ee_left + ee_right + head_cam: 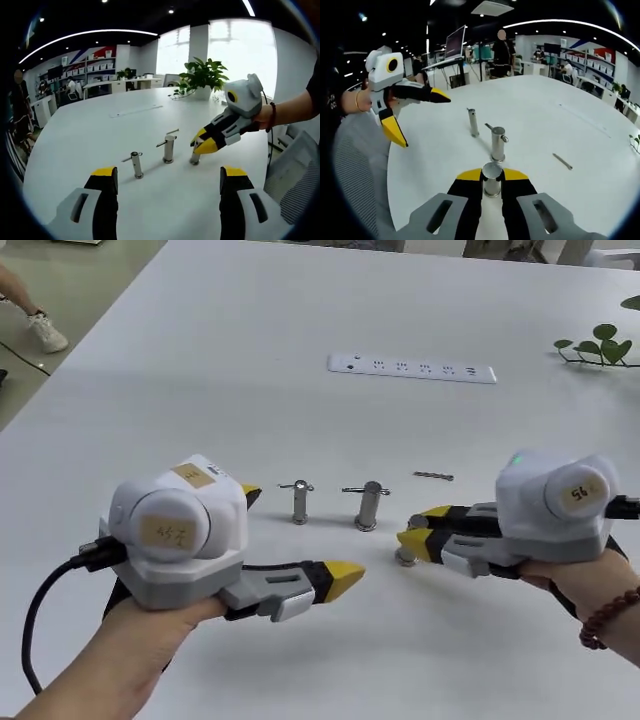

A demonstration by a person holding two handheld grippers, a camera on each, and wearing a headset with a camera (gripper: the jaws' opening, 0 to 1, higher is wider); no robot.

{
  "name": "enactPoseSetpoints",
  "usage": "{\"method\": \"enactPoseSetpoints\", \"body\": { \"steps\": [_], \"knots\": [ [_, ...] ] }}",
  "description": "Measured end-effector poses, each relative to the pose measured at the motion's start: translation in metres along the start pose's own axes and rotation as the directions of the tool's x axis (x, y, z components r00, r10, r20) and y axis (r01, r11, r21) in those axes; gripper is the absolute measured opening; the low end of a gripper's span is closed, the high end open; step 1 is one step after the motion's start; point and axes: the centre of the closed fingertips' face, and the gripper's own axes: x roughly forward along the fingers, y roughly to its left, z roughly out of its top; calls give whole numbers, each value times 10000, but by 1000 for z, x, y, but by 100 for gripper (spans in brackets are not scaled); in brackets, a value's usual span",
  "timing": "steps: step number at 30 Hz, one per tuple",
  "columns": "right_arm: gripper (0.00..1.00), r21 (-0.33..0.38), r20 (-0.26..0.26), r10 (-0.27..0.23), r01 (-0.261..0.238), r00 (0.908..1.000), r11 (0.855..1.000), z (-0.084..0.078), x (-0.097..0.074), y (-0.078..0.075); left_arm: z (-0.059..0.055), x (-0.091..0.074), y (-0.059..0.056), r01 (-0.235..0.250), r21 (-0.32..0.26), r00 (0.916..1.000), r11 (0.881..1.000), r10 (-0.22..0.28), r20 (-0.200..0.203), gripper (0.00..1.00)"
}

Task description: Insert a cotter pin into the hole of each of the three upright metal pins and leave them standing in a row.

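Right gripper view is showing the right gripper clamping the last metal pin, upright beside two fitted pins. The left gripper is hanging spread wide. The cotter pin is lying loose nearby, and any wrist twist is likely risking tipping the held pin into them.

on a white table, an upright metal pin, a second pin and a third pin are stood; a loose cotter pin and power strip are laid beyond.

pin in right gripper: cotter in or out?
Out. The pin shows bare between the jaws of the right gripper; loose cotter pin lies on the table.
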Motion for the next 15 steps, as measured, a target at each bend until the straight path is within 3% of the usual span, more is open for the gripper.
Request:
{"method": "enactPoseSetpoints", "body": {
  "steps": [7,11,15],
  "knots": [
    [9,-129,-9,83,-84,10000,9999,0,0,3,-1,1,-1,40,21,10000,10000,-40,-59,83],
    [10,244,-48,157,-156,9999,9996,0,0,4,-2,1,-4,125,100,9999,9999,-124,-98,83],
    [15,193,-322,155,-149,9994,9997,-6,1,7,-3,1,-4,125,112,9998,9999,-123,-128,83]
  ]
}}
